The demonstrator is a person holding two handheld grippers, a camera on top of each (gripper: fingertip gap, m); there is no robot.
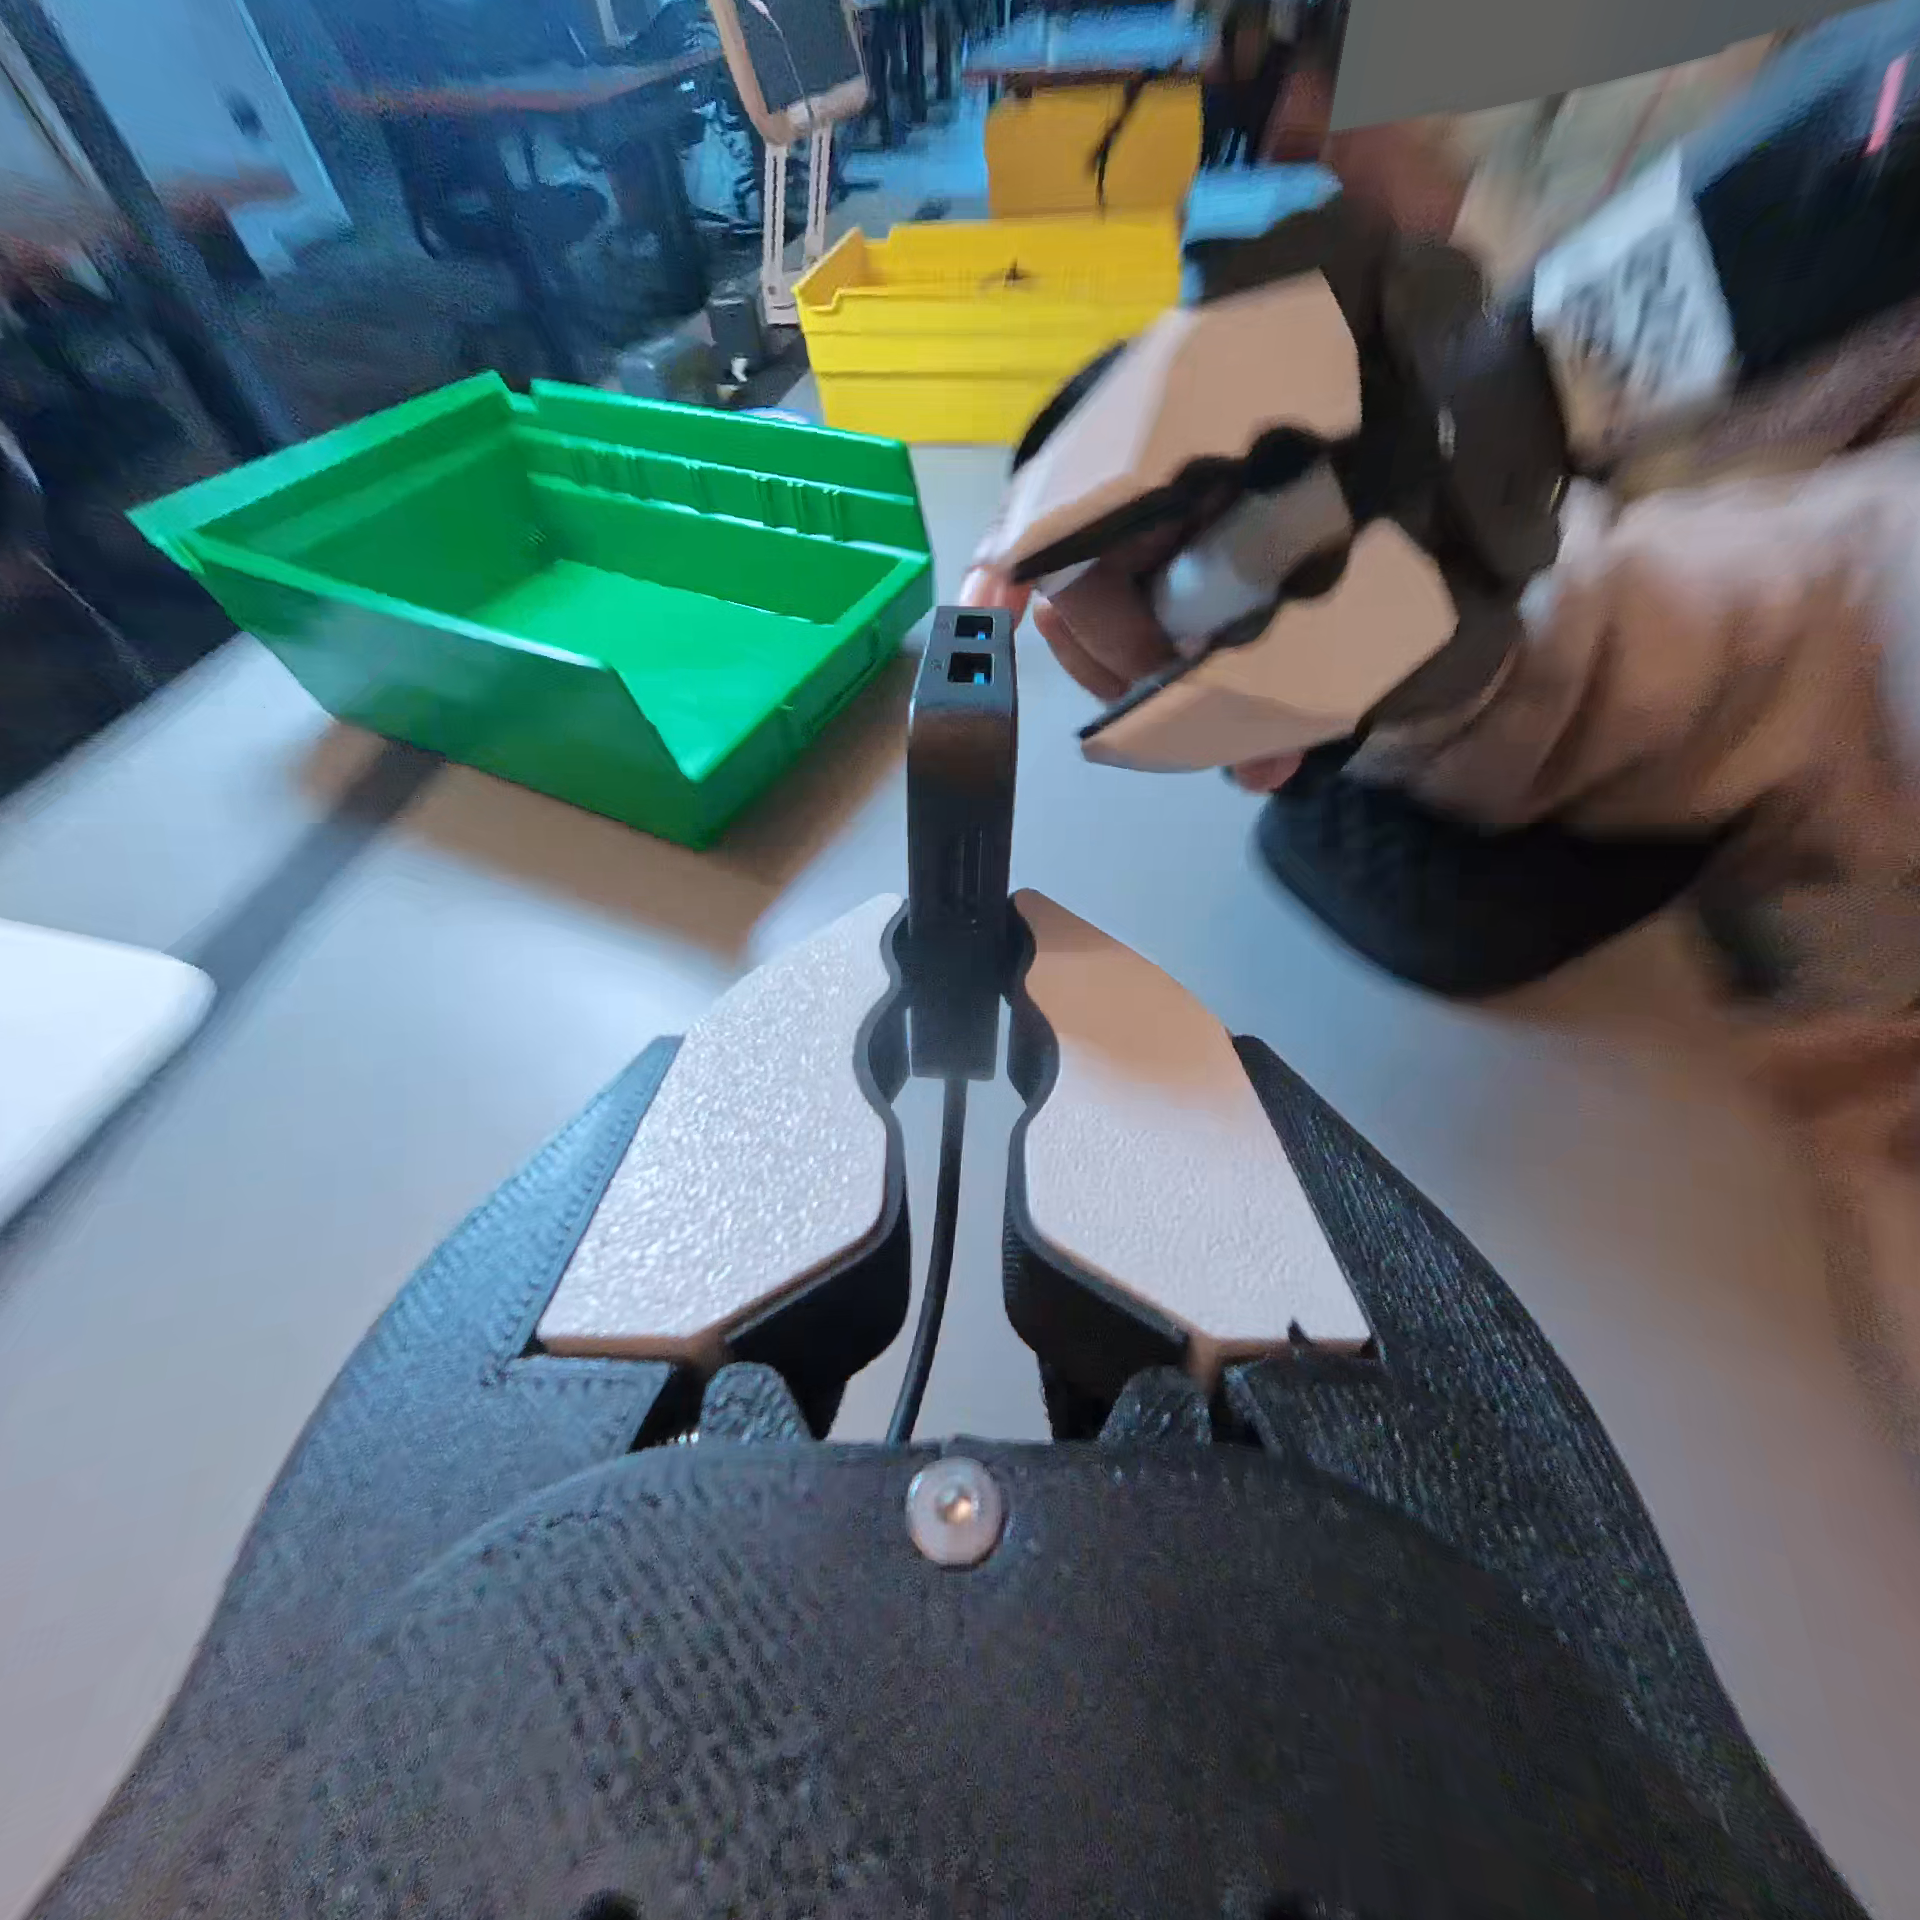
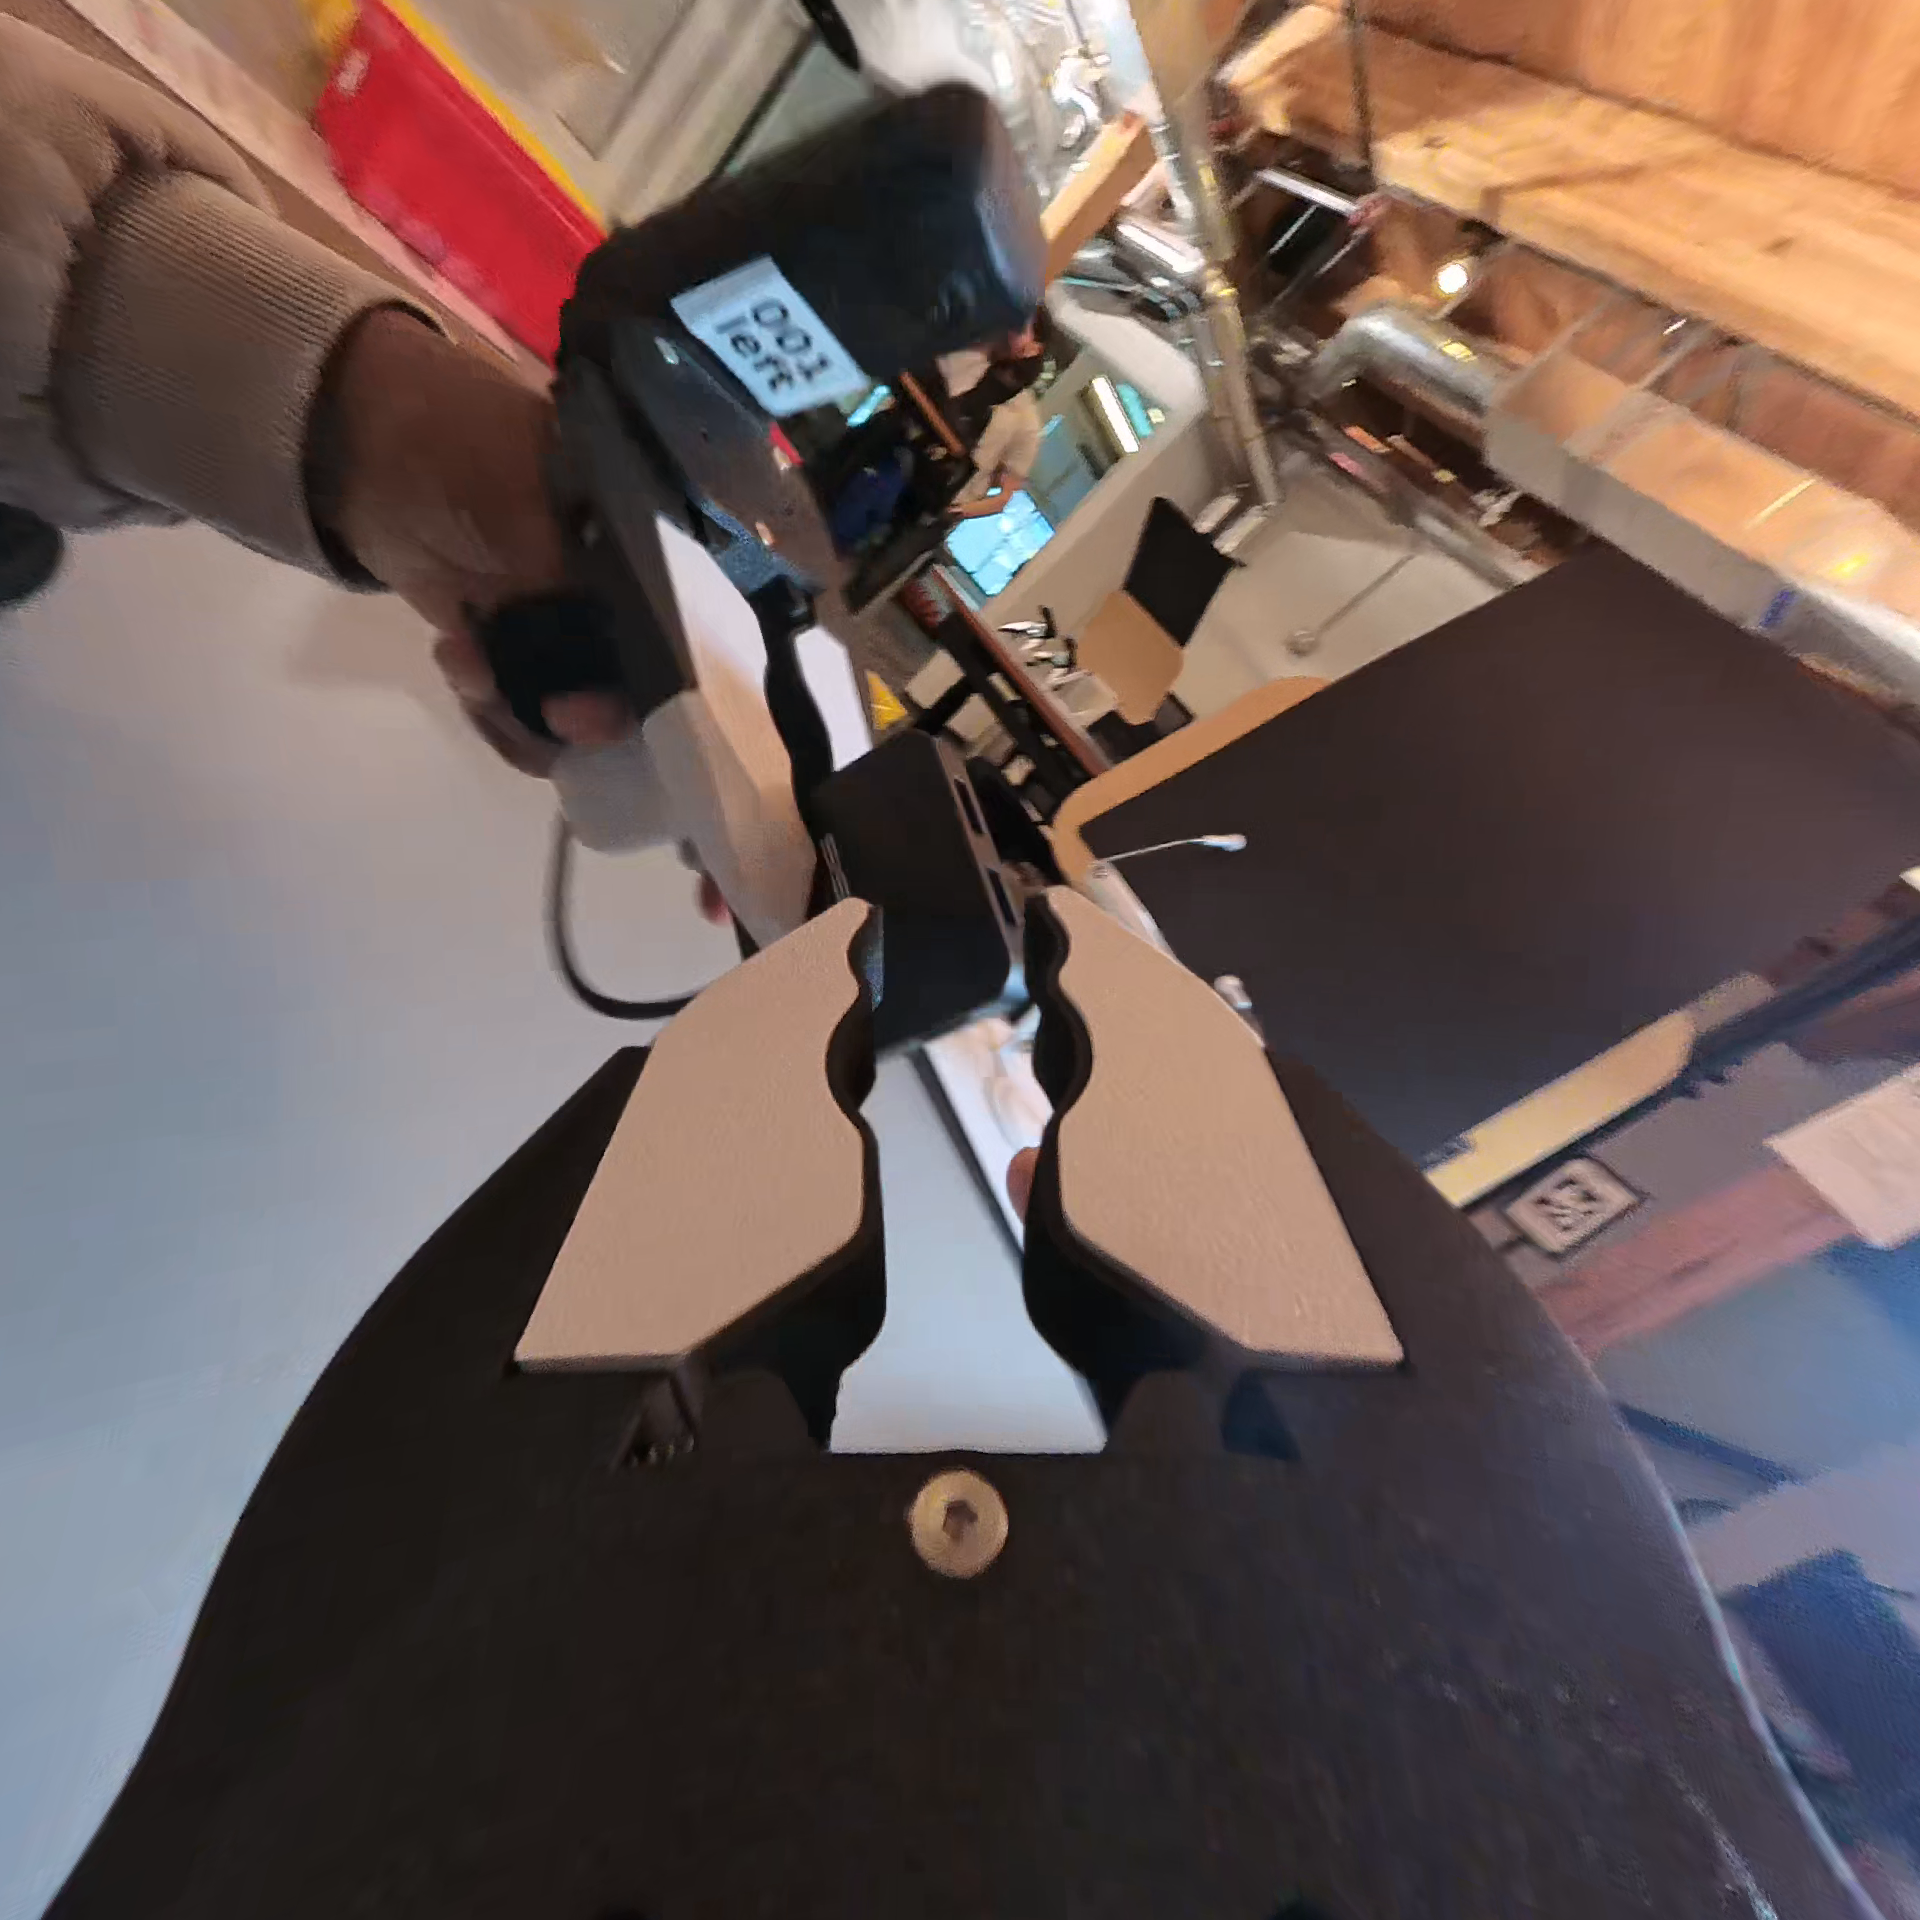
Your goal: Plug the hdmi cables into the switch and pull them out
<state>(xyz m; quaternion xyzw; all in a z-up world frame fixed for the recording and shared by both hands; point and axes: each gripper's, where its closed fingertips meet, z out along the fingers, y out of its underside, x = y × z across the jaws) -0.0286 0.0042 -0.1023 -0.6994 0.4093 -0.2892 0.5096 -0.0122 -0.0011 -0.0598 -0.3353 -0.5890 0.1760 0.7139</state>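
Your left tongs (image 1: 956, 935) are clamped on the switch (image 1: 961, 769), held above the desk (image 1: 416, 1039) ports-out, while your right tongs (image 2: 951, 935) gape empty beside it; no plug in sight, so wobble risks twisting it loose.

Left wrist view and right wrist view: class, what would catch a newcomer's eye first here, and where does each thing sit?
The slim black plastic HDMI switch stands out at centre, clamped upright in the left claw with a thin black cable trailing back between the fingers. Behind it to the left sits a bright green plastic bin on the pale grey table. The right claw, open, faces the switch from the right.
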